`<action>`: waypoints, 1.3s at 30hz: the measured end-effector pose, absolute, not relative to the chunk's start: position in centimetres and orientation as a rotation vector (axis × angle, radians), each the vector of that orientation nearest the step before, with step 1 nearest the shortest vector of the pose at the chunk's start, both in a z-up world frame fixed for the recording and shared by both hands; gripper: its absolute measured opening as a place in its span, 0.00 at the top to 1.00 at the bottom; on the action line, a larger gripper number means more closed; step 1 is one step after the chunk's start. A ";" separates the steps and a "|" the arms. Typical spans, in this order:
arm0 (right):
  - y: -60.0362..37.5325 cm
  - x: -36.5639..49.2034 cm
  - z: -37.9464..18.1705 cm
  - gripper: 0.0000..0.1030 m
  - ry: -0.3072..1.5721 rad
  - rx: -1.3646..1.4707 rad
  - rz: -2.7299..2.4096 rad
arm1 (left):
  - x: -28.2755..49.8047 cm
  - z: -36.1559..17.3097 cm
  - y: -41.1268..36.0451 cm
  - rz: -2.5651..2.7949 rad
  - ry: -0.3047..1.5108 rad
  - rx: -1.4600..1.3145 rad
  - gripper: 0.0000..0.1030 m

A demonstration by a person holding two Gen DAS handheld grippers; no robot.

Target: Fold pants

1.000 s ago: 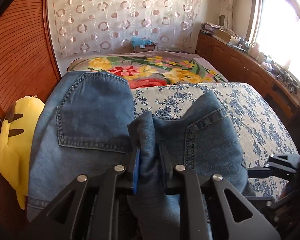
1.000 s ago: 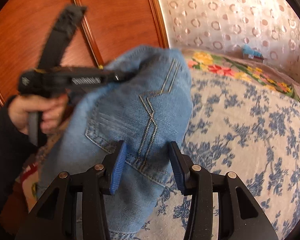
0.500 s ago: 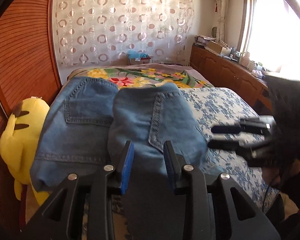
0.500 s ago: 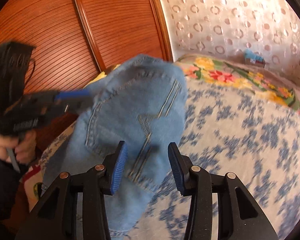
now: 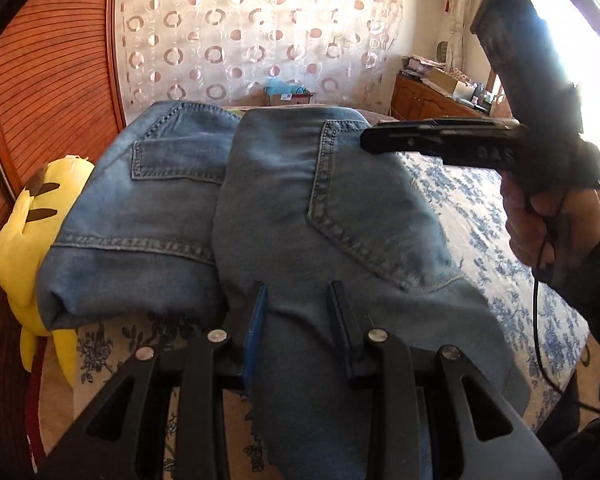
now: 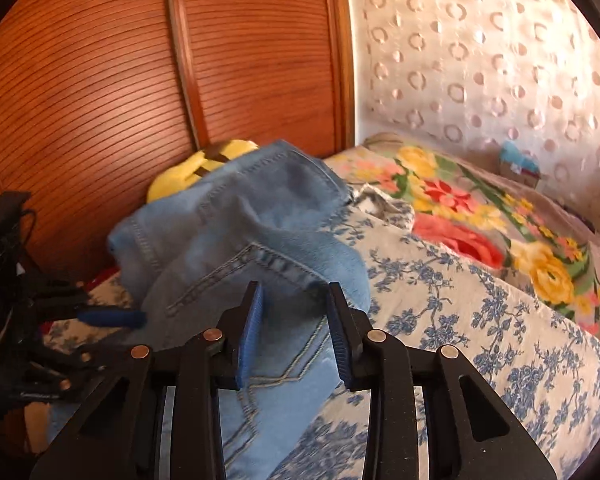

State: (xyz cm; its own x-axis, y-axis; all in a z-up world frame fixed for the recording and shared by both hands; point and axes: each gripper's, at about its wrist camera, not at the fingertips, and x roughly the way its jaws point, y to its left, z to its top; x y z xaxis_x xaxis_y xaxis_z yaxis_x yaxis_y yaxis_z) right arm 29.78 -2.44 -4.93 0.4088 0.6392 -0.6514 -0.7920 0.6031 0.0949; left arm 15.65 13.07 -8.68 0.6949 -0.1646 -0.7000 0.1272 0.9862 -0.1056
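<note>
Blue denim pants point(image 5: 300, 200) lie folded lengthwise on the bed, back pockets up; the right wrist view shows the pants point(image 6: 240, 240) bunched near the bed's left side. My left gripper point(image 5: 298, 304) is at their near end. Denim fills the gap between its parted fingers and drapes back over the crossbar; I see no pinch. My right gripper point(image 6: 294, 304) hovers over the pocket area with its jaws closing, the denim below them. From the left wrist view, the right gripper point(image 5: 366, 140) shows side-on above the right pocket, held by a hand point(image 5: 540, 224).
A yellow plush toy point(image 5: 24, 232) lies wedged between the bed and the slatted wooden wardrobe point(image 6: 100, 100). Beyond the blue-flowered sheet point(image 5: 480, 208) lies a bright floral blanket point(image 6: 480, 208). A wooden cabinet point(image 5: 428, 100) runs along the window side.
The left jaws were pinched on a raised denim fold and now stand wider, with the fold laid down. The right gripper rose, swung over the pants, and its jaws narrowed.
</note>
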 end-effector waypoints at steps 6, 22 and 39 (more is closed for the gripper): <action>-2.0 31.3 -7.3 0.69 0.766 -0.265 0.866 | 15.3 -9.4 13.3 -0.157 0.797 -0.060 0.71; -3.4 32.2 -8.1 0.39 0.846 -0.164 0.861 | 14.5 -9.2 13.3 -0.144 0.795 -0.062 0.71; -4.0 33.6 -11.1 0.49 1.039 0.043 0.953 | 14.8 -9.2 13.5 -0.137 0.795 -0.077 0.70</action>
